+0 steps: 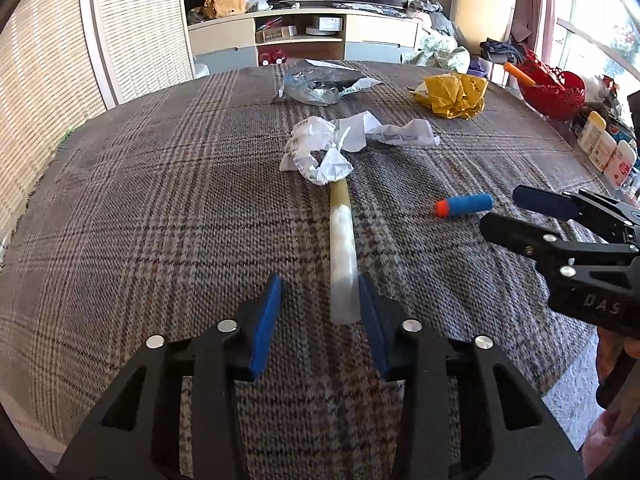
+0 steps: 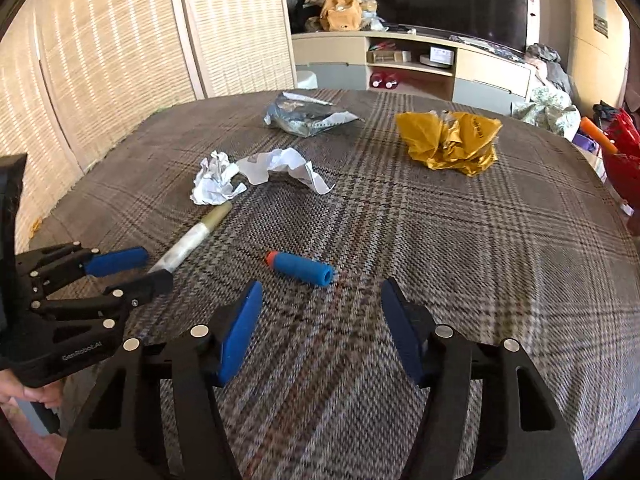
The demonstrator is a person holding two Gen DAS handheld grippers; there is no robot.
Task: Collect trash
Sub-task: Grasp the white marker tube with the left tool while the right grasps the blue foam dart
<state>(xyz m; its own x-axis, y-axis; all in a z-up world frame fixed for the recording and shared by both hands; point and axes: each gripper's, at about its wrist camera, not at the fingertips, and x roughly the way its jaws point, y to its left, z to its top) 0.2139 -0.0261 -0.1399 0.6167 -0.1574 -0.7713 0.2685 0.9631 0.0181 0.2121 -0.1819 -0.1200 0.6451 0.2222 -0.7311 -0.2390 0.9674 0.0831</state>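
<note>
The desk (image 1: 140, 200) in front of you is covered by a grey and brown plaid cloth, and all the trash lies on it. Behind it you have a low media cabinet (image 2: 400, 60) with a dark screen (image 2: 452, 4) on top, and a woven folding partition (image 1: 60, 60) stands off to the left.

At the far edge of the desk lies a crumpled silver-grey foil bag (image 1: 320, 82), and to its right, well apart from it, a crumpled yellow wrapper (image 2: 450, 142). Nearer to you sits the crumpled white paper (image 1: 344, 148), two scrunched pieces touching each other. A red basket (image 1: 554, 88) stands beyond the desk's right edge.

From under the paper a long pale tube (image 1: 342, 252) runs straight toward your left gripper (image 1: 318, 300). That gripper's blue pads stand at a middling gap with the tube's near end between them: the right pad is at the tube's side, the left pad is clear of it, so the tube is not clamped.

Your right gripper (image 2: 320, 320) is held wider, with only cloth between its pads. The blue foam dart (image 2: 302, 268) with its orange tip lies just ahead of it, untouched, to the right of the tube.
</note>
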